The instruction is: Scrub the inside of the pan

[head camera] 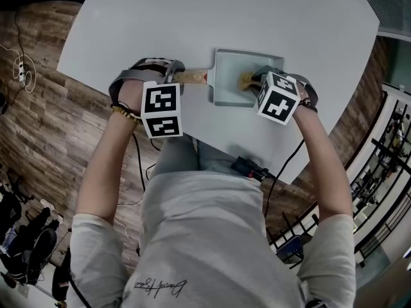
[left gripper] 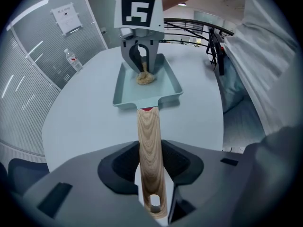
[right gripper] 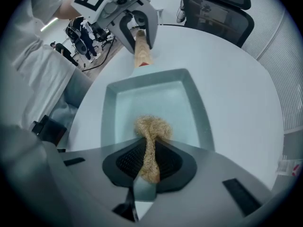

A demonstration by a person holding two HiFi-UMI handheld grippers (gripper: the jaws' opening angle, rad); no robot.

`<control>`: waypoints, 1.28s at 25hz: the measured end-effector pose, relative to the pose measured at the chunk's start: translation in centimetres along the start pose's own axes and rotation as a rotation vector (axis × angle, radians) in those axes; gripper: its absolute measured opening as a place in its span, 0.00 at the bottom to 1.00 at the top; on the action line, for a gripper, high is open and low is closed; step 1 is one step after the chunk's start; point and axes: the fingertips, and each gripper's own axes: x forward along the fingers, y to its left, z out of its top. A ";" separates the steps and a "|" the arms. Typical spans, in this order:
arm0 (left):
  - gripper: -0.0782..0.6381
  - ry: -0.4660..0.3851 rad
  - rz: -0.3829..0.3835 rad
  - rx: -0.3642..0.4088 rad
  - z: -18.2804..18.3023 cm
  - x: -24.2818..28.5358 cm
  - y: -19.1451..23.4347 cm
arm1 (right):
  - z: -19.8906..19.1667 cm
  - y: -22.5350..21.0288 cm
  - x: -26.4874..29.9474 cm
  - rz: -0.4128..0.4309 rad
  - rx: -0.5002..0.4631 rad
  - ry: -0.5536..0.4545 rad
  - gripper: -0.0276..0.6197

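1. While the left gripper (left gripper: 150, 167) pinches the wooden handle (left gripper: 148, 136), the pan (right gripper: 156, 103) sits braced on the table (head camera: 289, 18).
2. Over to the right gripper (right gripper: 150, 162): jaws clamped on the scouring wad (right gripper: 152, 126), pointing down so its tuft meets the pan floor, ready to scrub.

Tabletop (head camera: 192, 24): pale grey-white, smooth, rounded edges and corners.

Directly on it: one pale teal square pan (head camera: 223, 82), resting flat, nearer the near edge than the far edge. Its wooden handle (head camera: 191, 77) points toward the left edge.

A small black device (head camera: 249, 169) sits at the near edge, with a cable trailing off.

A clear plastic bottle (left gripper: 74, 60) is upright at the far edge, well apart from the pan; whether it stands on the tabletop cannot be settled.
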 end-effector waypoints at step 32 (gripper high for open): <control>0.31 0.030 0.028 -0.019 -0.4 0.5 0.4 | -1.8 2.9 0.5 0.021 -0.013 0.064 0.15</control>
